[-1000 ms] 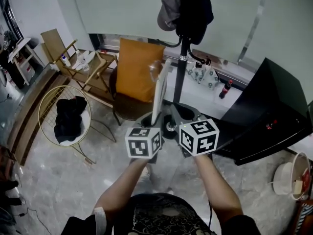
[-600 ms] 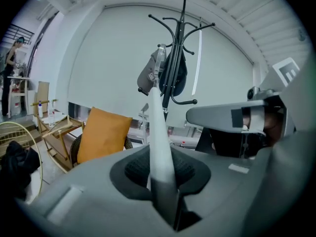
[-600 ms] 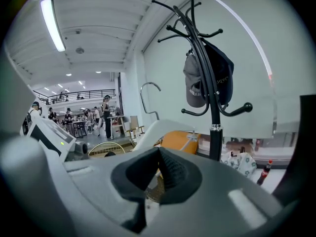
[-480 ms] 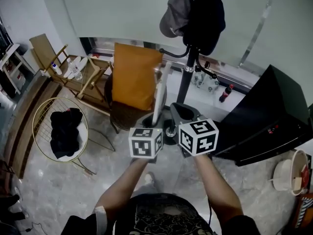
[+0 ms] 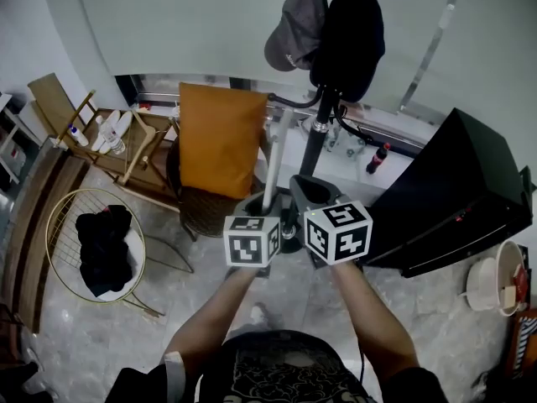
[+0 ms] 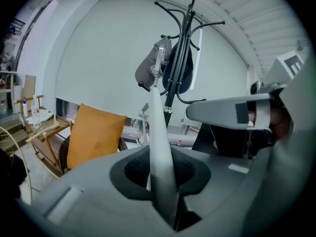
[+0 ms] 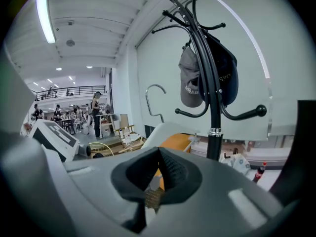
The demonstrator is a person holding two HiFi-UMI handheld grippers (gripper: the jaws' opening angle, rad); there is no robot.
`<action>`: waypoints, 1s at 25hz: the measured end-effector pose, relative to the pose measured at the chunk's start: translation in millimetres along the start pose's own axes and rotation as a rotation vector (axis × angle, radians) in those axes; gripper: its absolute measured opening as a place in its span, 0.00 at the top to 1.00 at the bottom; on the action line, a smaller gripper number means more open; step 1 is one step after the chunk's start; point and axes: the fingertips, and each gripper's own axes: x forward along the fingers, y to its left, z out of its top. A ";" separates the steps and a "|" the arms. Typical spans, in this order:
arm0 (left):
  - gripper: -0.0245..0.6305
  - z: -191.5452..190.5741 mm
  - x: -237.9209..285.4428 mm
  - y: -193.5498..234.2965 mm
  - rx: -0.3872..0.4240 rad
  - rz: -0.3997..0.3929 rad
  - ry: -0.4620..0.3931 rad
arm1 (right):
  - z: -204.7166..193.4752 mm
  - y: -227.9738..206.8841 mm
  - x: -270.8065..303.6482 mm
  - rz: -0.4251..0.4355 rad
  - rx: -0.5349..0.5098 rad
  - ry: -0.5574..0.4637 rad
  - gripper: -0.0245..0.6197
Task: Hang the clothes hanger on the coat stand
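**White hanger held up to the coat stand**

Head view: the left gripper (image 5: 257, 212) is clamped on one slim white plastic clothes hanger (image 5: 274, 154), which rises ahead of it toward one black metal coat stand (image 5: 323, 133).

Left gripper view: the jaws pinch the hanger's arm, and the stand is beyond its tip.

Right gripper view: the right gripper (image 7: 157, 179) is closed and seems empty. The hanger's metal hook (image 7: 154, 90) curves above it. The hook is best lifted over a bare peg, clear of one grey cap (image 7: 190, 85) and one dark garment (image 7: 226, 78).

The left gripper (image 5: 262, 213) holds a white clothes hanger (image 5: 275, 159) upright, near the coat stand (image 5: 319, 137); the right gripper (image 5: 312, 196) is alongside.
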 end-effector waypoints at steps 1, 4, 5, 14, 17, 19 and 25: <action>0.84 1.5 2.1 1.7 0.000 -0.008 0.002 | 0.8 -0.1 2.6 -0.008 0.000 0.002 0.97; 0.84 5.8 8.8 5.7 0.006 -0.033 0.005 | 3.1 -0.5 10.1 -0.032 0.000 0.004 0.97; 0.84 7.2 11.1 6.7 0.008 -0.041 0.007 | 4.3 -0.6 12.5 -0.040 -0.001 0.004 0.97; 0.84 15.1 28.2 11.0 0.016 -0.099 0.016 | 14.5 -3.2 25.9 -0.106 -0.006 -0.008 0.97; 0.84 16.4 35.1 10.8 0.013 -0.108 0.020 | 15.4 -7.8 27.4 -0.120 -0.010 -0.010 0.97; 0.84 17.5 39.5 9.9 0.012 -0.109 0.021 | 15.8 -12.5 29.0 -0.125 -0.010 -0.013 0.97; 0.84 22.0 56.7 7.9 0.022 -0.097 0.015 | 15.7 -28.2 39.1 -0.120 -0.017 -0.026 0.97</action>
